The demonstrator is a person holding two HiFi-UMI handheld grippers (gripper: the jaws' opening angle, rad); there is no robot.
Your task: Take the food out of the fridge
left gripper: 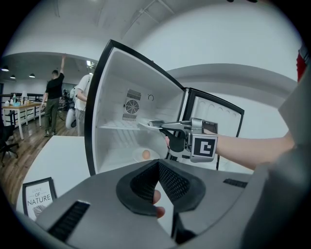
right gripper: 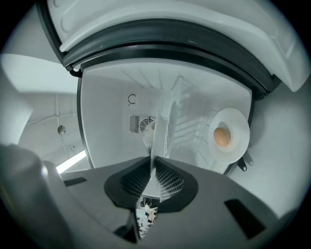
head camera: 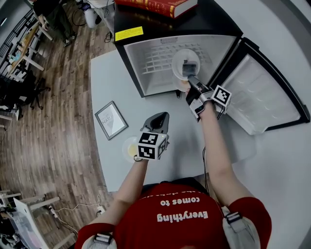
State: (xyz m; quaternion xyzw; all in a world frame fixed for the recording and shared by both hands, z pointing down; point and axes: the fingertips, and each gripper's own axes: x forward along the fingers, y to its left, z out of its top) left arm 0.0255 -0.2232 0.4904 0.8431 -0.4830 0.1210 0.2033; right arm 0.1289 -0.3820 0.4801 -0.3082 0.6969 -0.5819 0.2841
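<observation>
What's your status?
Right gripper shut on plate rim, upper shelf in fridge. Left gripper shut, empty, above table. Second plate with food on fridge floor. Door open, nothing blocking.

An open-plan office or shared workspace, seen from above and from table height. A wood-plank floor (head camera: 58, 107) runs past rows of desks (head camera: 22, 56) with dark chairs (head camera: 30, 91), and loose cables (head camera: 73, 206) trail across the boards. In the foreground stands a white table (head camera: 104, 82) carrying a small fridge (head camera: 146, 68) with its door open, a red book (head camera: 160, 6) on top of it and a framed sign (head camera: 111, 120) near it. From table height, people (left gripper: 53, 97) stand by a desk under round ceiling lights (left gripper: 31, 75), and a curved white wall (left gripper: 233, 82) rises behind the fridge.
</observation>
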